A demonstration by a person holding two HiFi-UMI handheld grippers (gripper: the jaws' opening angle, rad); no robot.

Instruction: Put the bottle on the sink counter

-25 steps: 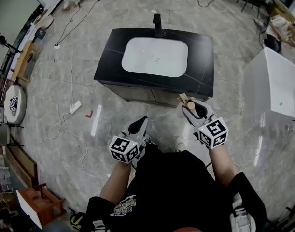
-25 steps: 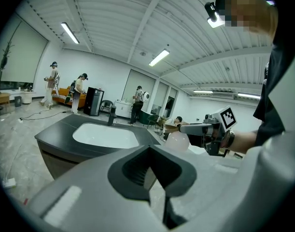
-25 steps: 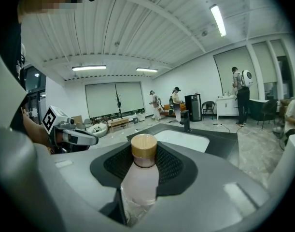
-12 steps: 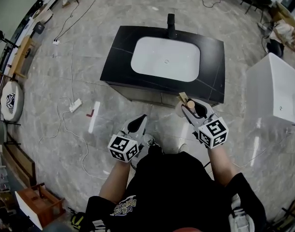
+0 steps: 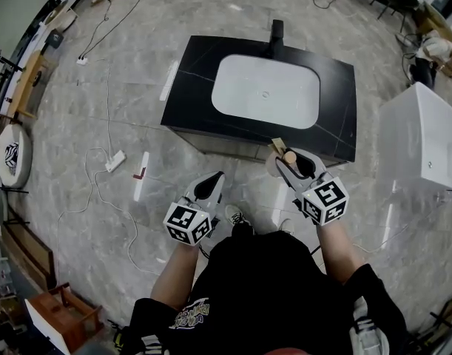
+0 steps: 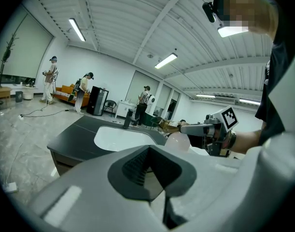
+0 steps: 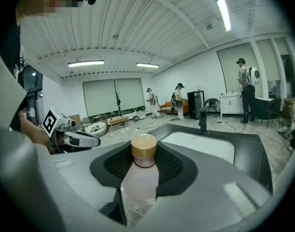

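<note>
Near counter [image 5: 190,95]: bottle [image 5: 290,156], right claw [image 5: 292,164] level-ish

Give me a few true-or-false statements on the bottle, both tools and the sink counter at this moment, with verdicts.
1. The right tool grips a bottle with a tan cap. True.
2. The bottle stands on the black sink counter. False: it is held in the air by the counter's front edge.
3. The left tool holds a second bottle. False: it is shut on nothing.
4. The basin in the counter is white. True.
</note>
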